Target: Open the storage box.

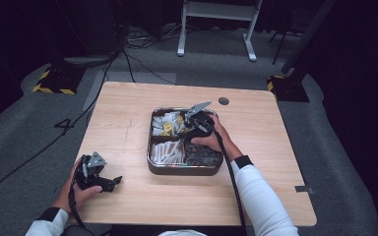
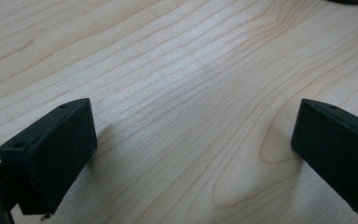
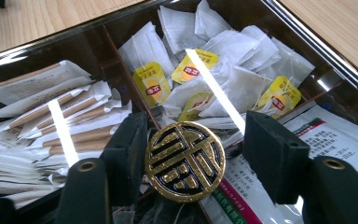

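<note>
Right now the right gripper [image 3: 193, 161] hangs over the divided tin [image 1: 153, 168], jaws spread either side of a round gold-and-black knob [image 3: 185, 161] at the tin's centre – not pinching yet. Centre pads on the knob's rim, squeeze evenly, lift straight. Left gripper [image 2: 191, 154] is spread, nothing btwn, over table [image 2: 177, 70]. Yellow teabag tags [image 3: 151, 86] – print unreadable.

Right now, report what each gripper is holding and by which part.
The left gripper holds nothing. The right gripper straddles the tray's round gold knob; its left pad touches the knob's rim, the right stands apart, so no grip yet.
</note>
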